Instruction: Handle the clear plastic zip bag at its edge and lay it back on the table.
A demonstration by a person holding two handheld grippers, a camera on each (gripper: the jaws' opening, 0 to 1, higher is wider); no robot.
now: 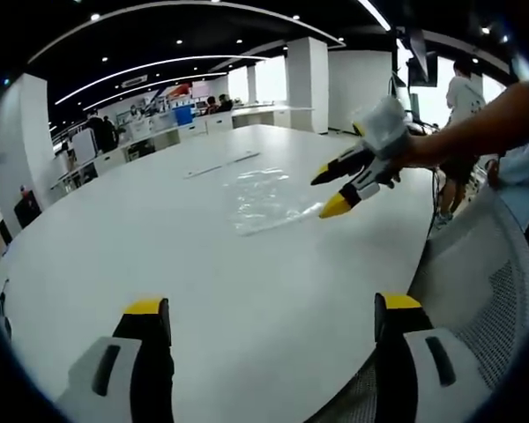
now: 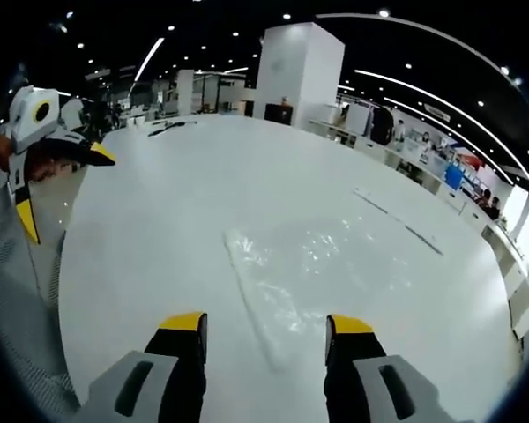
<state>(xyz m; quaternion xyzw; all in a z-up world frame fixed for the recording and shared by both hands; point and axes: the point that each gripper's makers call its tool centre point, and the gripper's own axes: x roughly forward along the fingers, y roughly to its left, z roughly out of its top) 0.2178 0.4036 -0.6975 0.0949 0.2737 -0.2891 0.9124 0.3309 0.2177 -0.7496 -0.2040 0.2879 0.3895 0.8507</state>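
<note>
A clear plastic zip bag [image 1: 266, 199] lies flat on a large white table [image 1: 159, 256] in an open office, crinkled and catching the ceiling lights. In the left gripper view the left gripper [image 1: 273, 319] is held low over the near edge of the table, its two yellow-tipped jaws standing wide apart with nothing between them, well short of the bag. Farther off and to the right in that view, the right gripper [image 1: 331, 189] comes in from the right side, held by a person's bare arm [image 1: 476, 128]; its jaws are spread, and its lower yellow tip sits right at the near right corner of the bag, though it is hard to tell whether it touches the plastic. In the right gripper view the right gripper [image 2: 264, 328] looks down on the bag [image 2: 322, 273], whose near edge runs between the two open jaws; nothing is clamped. The left gripper [image 2: 57, 189] shows at the far left of that view, beside the table's rim, its jaws apart. Beyond the bag a long thin strip [image 1: 222, 165] lies on the table. A grey mesh chair [image 1: 476, 300] stands by the table's right edge, and desks and a white pillar [image 2: 301, 75] fill the background.
</note>
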